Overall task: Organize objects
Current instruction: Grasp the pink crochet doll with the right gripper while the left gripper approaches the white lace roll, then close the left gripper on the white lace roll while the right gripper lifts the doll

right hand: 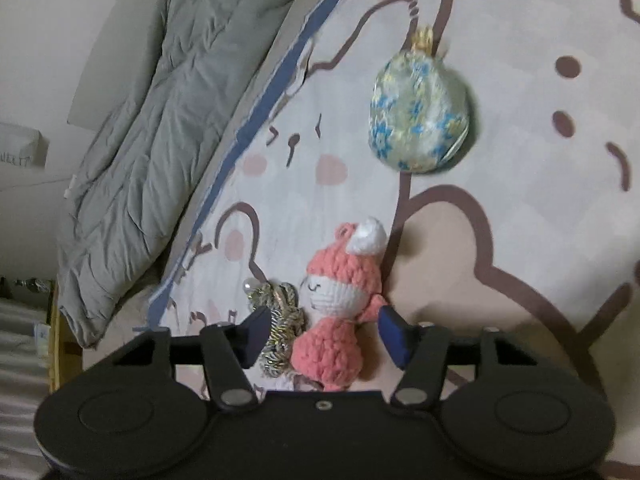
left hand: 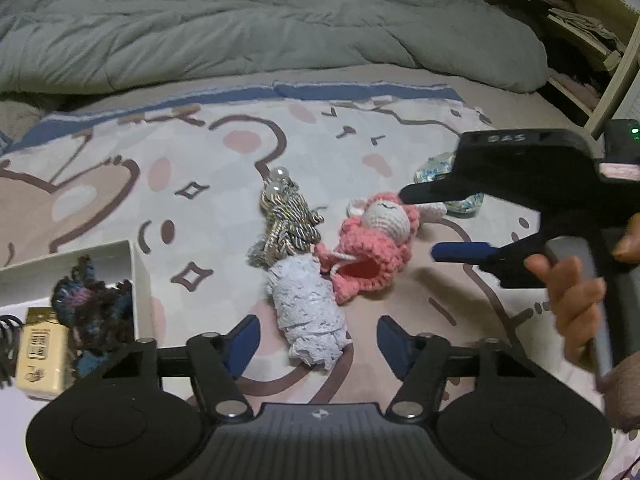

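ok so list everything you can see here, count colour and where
doll: 1, pink and white crochet, mid blanket, between right gripper's fingers
lace roll: 1, white, between left gripper's fingers
braided bundle: 1, gold and grey with pearls, left of doll
pouch: 1, blue floral, beyond doll
box: 1, white, at left, holds dark yarn and a cream pack
blanket: 1, bear print
duvet: 1, grey, behind
left gripper: open
right gripper: open
hand: on right gripper's handle
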Motion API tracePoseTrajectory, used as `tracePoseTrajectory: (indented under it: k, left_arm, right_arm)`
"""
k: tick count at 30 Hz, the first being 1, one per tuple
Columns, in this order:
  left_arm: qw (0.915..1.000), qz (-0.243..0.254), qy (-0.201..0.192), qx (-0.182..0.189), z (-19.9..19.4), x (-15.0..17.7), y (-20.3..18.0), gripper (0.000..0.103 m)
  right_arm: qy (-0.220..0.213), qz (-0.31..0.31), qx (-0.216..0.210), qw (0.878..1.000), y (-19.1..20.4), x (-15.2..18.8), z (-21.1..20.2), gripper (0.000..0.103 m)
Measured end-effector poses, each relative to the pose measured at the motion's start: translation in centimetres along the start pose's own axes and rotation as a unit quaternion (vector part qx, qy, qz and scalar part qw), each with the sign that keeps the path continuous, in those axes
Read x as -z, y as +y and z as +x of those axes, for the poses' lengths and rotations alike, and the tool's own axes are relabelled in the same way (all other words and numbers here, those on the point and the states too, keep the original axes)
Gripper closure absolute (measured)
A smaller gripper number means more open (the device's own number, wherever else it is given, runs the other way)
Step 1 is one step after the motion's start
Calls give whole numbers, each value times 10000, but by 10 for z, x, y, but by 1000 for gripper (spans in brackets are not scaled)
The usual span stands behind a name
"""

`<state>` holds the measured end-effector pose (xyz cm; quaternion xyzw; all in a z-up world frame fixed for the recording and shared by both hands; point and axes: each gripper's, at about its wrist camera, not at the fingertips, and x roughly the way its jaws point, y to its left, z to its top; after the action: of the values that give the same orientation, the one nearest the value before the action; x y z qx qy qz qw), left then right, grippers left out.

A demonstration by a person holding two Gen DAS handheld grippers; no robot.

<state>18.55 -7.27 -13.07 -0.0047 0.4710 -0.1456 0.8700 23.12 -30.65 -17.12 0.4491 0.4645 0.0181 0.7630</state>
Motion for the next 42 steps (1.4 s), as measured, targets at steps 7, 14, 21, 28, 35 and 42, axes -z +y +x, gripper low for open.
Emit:
tracePoseTrajectory:
  k: [7,14,21,28,35,42]
  left_arm:
    - [9990,-406,72,194,15,0,10,41]
    - [9988,-475,27,99,28,0,10,40]
    - [9946,-985,176,260,40,0,16,40]
    - [9872,-1552,234,266,50,2,19,41]
    - [9813,-1910,216,119,54,2,26,41]
    - [9810,-1918,296,-39,57,0,25,61]
  right_arm:
    - [351,480,-163,9981,-5,6,32,51]
    - [171,826,-20,9964,-9,12,45,58]
    - [105,649,71,9978,-10,14,47,72]
    - [66,78,235,9997,-5,7,36,73]
    - [106,-612,519,9967,-4,-6,27,74]
    - [223,-1247,684,9896,2,-8,21,74]
